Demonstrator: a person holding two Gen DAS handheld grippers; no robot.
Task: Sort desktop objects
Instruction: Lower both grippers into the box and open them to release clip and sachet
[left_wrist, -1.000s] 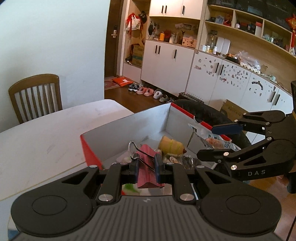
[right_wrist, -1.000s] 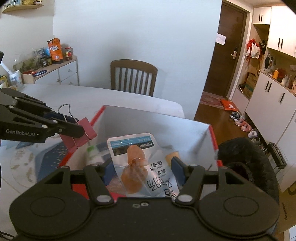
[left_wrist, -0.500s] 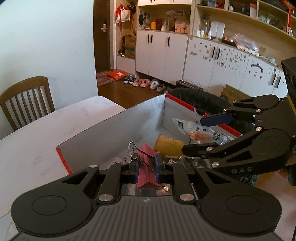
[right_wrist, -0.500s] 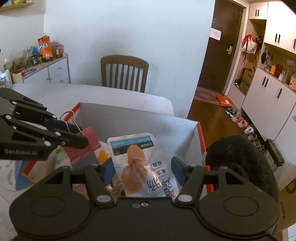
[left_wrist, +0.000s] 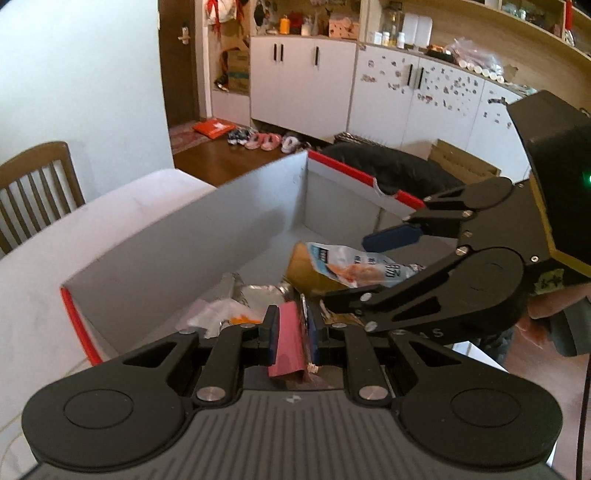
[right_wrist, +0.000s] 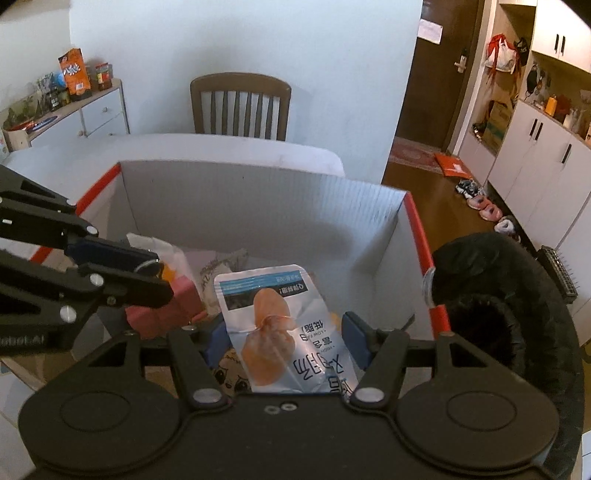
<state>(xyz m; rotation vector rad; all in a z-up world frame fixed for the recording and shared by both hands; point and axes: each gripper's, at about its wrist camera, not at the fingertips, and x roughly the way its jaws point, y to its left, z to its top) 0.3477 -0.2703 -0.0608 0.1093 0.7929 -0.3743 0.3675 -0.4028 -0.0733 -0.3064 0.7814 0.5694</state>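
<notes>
Pink binder clip (left_wrist: 287, 339) pinched tight in left gripper (left_wrist: 291, 334) jaws, over red-edged cardboard box (right_wrist: 258, 206).
Right gripper (right_wrist: 286, 341) jaws spread wide, snack pouch (right_wrist: 284, 325) lying between, grip unclear; both tilted down into box on worktop (left_wrist: 122, 218), among wrappers (left_wrist: 236, 302).
</notes>
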